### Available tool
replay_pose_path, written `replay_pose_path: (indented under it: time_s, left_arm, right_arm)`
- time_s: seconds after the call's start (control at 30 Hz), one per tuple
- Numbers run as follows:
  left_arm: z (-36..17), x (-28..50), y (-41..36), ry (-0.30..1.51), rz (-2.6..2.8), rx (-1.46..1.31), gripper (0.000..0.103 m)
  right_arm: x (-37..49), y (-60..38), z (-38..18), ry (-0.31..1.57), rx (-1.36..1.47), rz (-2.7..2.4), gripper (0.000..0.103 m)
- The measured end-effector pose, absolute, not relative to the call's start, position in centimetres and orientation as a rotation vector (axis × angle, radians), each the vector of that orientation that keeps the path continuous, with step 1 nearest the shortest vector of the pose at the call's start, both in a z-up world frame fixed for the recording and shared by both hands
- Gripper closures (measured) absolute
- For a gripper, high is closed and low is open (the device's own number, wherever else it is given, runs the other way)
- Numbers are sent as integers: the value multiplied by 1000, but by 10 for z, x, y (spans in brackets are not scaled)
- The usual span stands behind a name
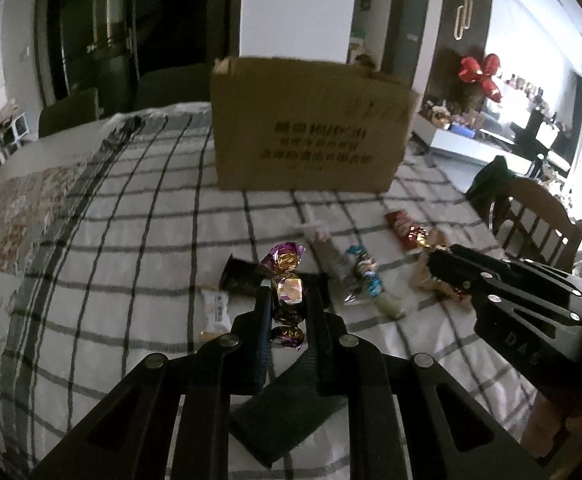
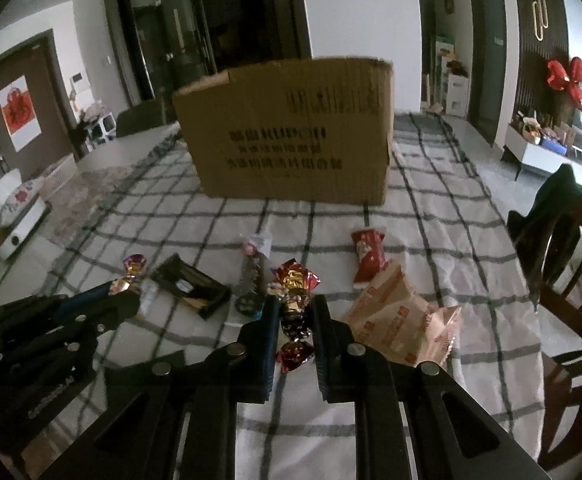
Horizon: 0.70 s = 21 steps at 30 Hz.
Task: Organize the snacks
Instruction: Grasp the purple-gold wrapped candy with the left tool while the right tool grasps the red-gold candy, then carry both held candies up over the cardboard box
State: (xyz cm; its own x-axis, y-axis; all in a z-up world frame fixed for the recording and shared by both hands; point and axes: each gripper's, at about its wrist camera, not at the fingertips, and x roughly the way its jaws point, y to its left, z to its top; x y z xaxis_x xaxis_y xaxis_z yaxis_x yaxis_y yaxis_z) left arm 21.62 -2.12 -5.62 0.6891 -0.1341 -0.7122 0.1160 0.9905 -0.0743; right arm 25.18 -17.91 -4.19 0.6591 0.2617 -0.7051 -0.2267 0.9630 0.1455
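Your table (image 2: 431,216) wears a checked cloth, carrying a cardboard box (image 2: 291,136), red packet (image 2: 367,254), beige bags (image 2: 401,320) and black packet (image 2: 189,286).

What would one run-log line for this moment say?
left gripper: shut on purple-wrapped candy | right gripper: shut on red-wrapped candy | cardboard box: behind, on checked tablecloth | other snacks: on cloth

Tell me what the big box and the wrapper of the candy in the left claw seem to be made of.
Box: plain brown corrugated cardboard, matte; a frayed top edge and black print on its face suggest it.
Purple candy in the left claw: the wrapper looks like metallic foil or foil-coated film, glossy, with gold and purple glints and twisted ends.
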Motion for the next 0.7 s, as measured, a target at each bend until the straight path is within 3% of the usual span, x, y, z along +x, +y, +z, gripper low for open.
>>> replay_pose_path:
  time_s: [0.7]
  left_arm:
    - [32,237,-21,587,-223,20,86]
  right_arm:
    - [254,-183,40,598,84,264,86]
